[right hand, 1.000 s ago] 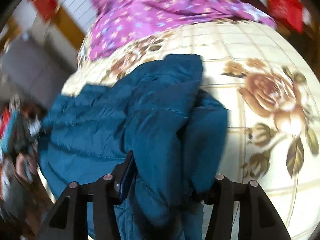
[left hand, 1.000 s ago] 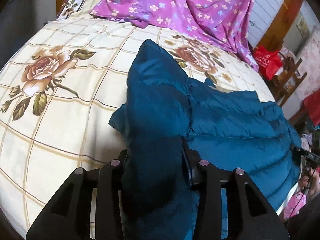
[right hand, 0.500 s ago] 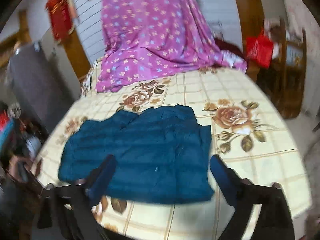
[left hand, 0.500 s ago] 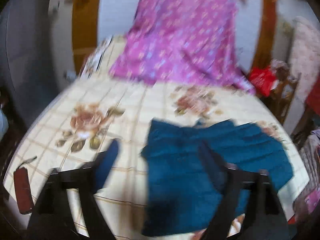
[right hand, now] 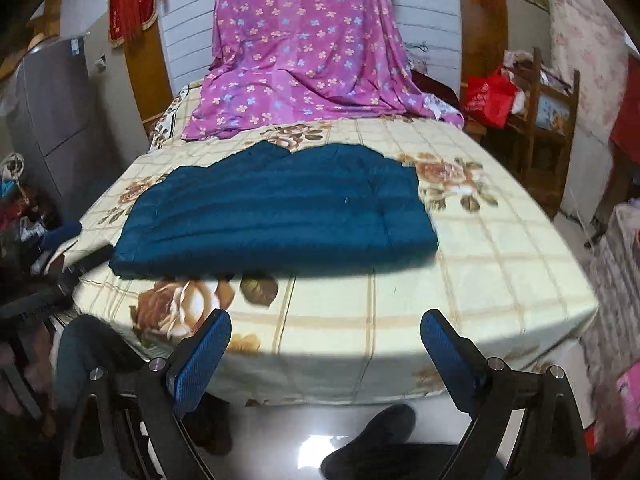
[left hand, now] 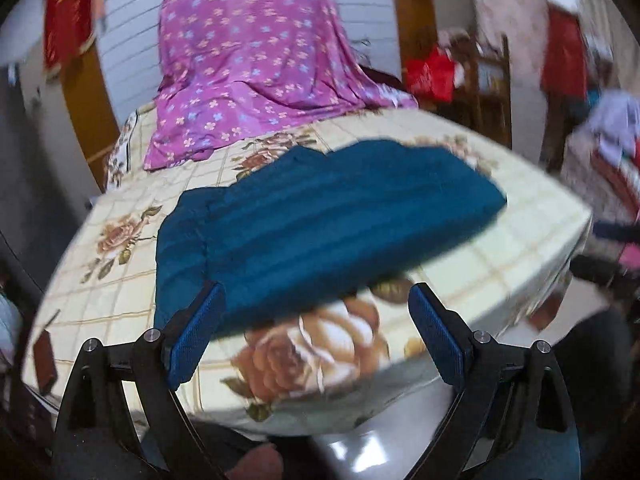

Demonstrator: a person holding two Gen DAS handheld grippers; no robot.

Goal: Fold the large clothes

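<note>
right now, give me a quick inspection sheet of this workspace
surface: bed with rose-print checked sheet, flat.
job's things: teal puffer jacket lies folded on the sheet, nothing gripping it.
clutter: purple floral cloth draped at the far end; dark flat object at the bed's left edge, too small to identify.
grippers: left gripper and right gripper both open and empty, jaws just opened, short of the bed's near edge.
cables: nothing seen.
surroundings: red bag by a wooden rack; shoe on glossy floor.
</note>
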